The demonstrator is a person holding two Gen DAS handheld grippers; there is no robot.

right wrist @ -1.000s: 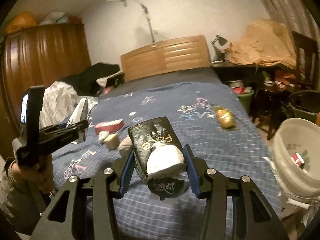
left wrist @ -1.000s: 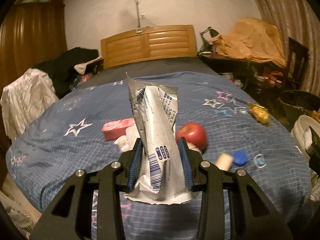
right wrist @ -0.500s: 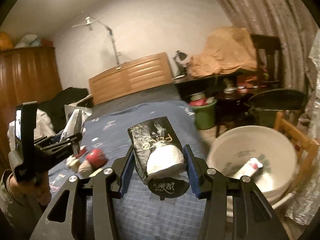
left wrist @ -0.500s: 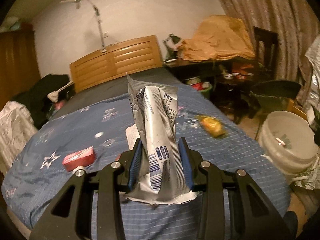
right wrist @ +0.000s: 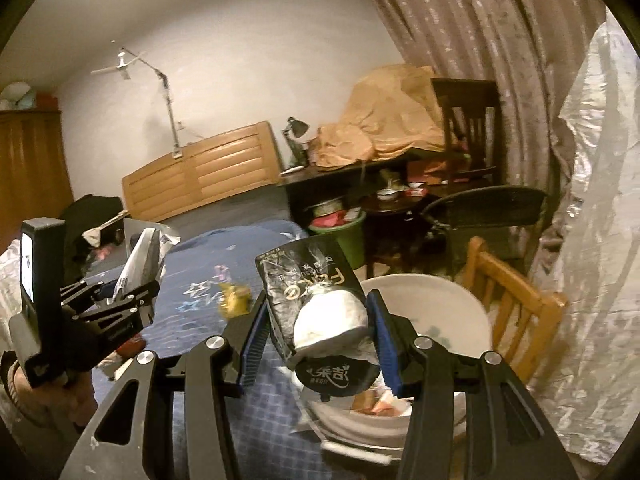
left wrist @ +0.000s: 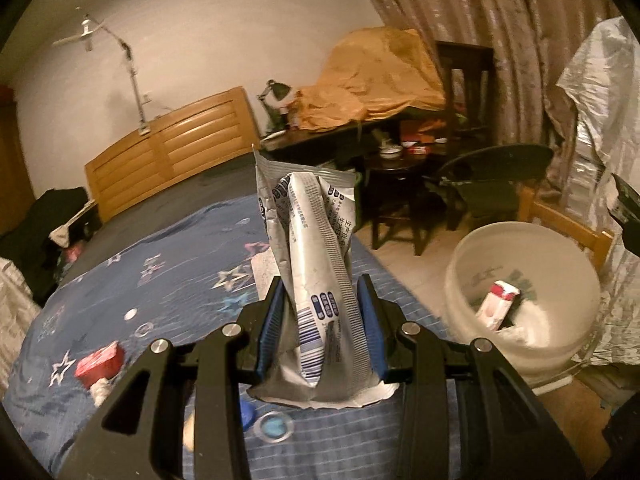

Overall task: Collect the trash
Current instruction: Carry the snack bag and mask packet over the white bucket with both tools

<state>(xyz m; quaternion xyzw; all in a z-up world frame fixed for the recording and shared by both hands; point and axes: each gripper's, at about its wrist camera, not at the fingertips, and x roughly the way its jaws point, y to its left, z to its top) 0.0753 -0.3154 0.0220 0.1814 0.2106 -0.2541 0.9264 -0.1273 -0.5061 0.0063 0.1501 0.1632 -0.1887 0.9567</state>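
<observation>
Here my left tongs [left wrist: 322, 330] pinch a silver wrapper [left wrist: 316, 248]; my right tongs [right wrist: 318, 340] clamp a black packet [right wrist: 310, 284] above the bucket [right wrist: 460, 304].

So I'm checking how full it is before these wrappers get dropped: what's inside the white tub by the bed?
The white tub holds a red-and-white carton leaning on crumpled white paper. The rest of its floor is hidden by the near wall and, in the right view, the right claw.
</observation>
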